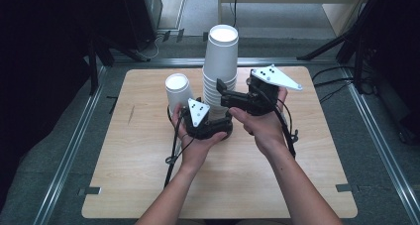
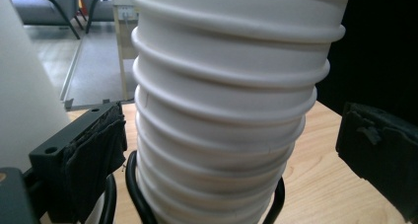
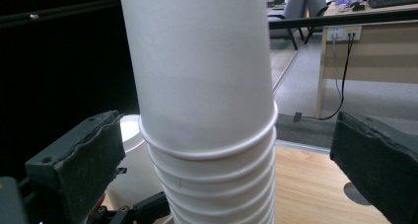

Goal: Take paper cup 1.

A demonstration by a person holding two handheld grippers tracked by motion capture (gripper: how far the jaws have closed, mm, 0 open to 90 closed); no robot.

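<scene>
A tall stack of upturned white paper cups (image 1: 220,61) stands at the table's middle back. A single upturned white cup (image 1: 177,88) stands just to its left. My left gripper (image 1: 217,120) is low at the stack's base. In the left gripper view the ribbed stack (image 2: 222,110) sits between its open jaws, and its pads (image 2: 93,155) stand clear of the rims. My right gripper (image 1: 221,90) is higher, at the stack's right side. There the stack (image 3: 207,86) rises between its open jaws, with gaps to both pads (image 3: 81,167).
The wooden table (image 1: 148,165) has bare room in front and at both sides. Metal rails (image 1: 74,150) border it. The single cup (image 3: 129,160) shows behind the stack in the right gripper view, and its wall (image 2: 19,86) is close on the left in the left gripper view.
</scene>
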